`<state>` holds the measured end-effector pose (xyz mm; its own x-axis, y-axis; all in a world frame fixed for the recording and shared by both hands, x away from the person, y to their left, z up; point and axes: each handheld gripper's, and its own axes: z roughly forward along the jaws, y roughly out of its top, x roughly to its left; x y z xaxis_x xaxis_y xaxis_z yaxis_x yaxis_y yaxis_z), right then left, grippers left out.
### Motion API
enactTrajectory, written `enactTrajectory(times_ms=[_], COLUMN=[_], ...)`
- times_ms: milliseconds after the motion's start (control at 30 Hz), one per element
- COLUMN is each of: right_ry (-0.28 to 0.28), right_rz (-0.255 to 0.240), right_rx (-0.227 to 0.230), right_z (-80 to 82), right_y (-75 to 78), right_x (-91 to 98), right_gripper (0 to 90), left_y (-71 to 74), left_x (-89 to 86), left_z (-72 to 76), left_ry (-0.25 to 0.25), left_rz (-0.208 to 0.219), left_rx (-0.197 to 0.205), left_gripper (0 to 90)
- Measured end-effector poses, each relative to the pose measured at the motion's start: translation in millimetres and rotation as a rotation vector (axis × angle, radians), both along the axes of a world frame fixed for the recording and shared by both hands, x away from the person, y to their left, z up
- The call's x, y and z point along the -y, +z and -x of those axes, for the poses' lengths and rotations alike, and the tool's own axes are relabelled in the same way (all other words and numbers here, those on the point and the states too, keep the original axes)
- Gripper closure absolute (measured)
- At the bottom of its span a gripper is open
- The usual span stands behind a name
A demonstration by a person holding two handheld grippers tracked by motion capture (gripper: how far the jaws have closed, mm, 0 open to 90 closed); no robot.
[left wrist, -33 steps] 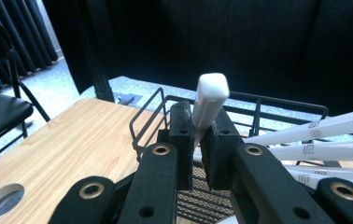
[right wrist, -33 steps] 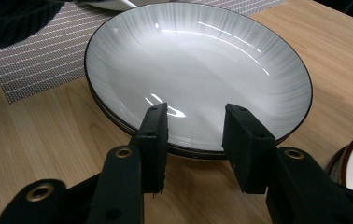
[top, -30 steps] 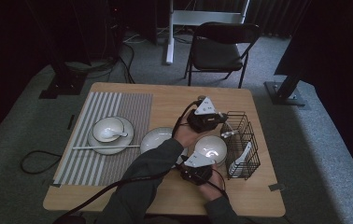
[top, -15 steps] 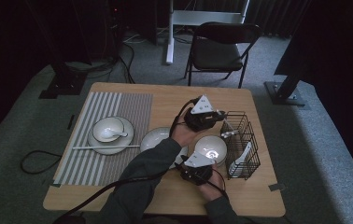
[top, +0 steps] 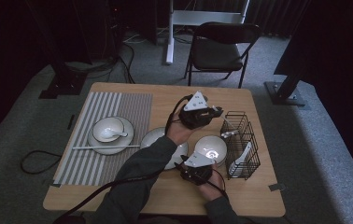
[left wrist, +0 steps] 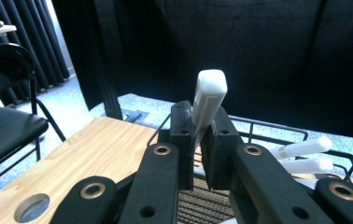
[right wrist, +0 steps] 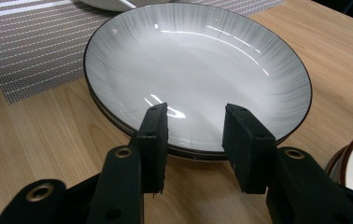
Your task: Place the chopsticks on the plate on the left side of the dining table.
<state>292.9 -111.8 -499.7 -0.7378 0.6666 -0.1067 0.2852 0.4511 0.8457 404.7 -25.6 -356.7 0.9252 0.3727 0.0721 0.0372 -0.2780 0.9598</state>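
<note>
The left gripper (left wrist: 198, 144) is pinching a white utensil handle (left wrist: 209, 100), which stands upright between its jaws with its squared end well above the pads; the rest of the utensil is hidden behind the jaws. Taking the black wire basket (top: 240, 144) as the landmark, this gripper (top: 216, 113) is held just beside the basket's far left corner, above the wooden table (top: 258, 198). More white utensils (left wrist: 305, 156) lie inside the basket, their handles leaning on its rim. The right gripper (right wrist: 195, 140) has its jaws spread with nothing between them, poised at the near rim of a grey plate (right wrist: 198, 70). That plate (top: 153, 137) lies on the table to the left of the basket, with a smaller bowl (top: 210, 147) between plate and basket. A striped placemat (top: 132, 105) with a bowl and spoon (top: 109, 130) lies well apart from the basket, farther left.
</note>
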Motion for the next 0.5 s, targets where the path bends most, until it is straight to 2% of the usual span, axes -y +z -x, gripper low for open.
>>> enactTrajectory(times_ms=[500], right_ry=[0.005], right_rz=[0.000], right_rx=[0.001], right_z=[-0.2], right_y=[-0.2], right_x=[-0.6], right_gripper=[60.2], left_y=[9.0], left_x=[-16.0], left_z=[3.6], left_ry=[0.014], left_rz=[0.026], left_rx=[0.012], left_gripper=[84.7])
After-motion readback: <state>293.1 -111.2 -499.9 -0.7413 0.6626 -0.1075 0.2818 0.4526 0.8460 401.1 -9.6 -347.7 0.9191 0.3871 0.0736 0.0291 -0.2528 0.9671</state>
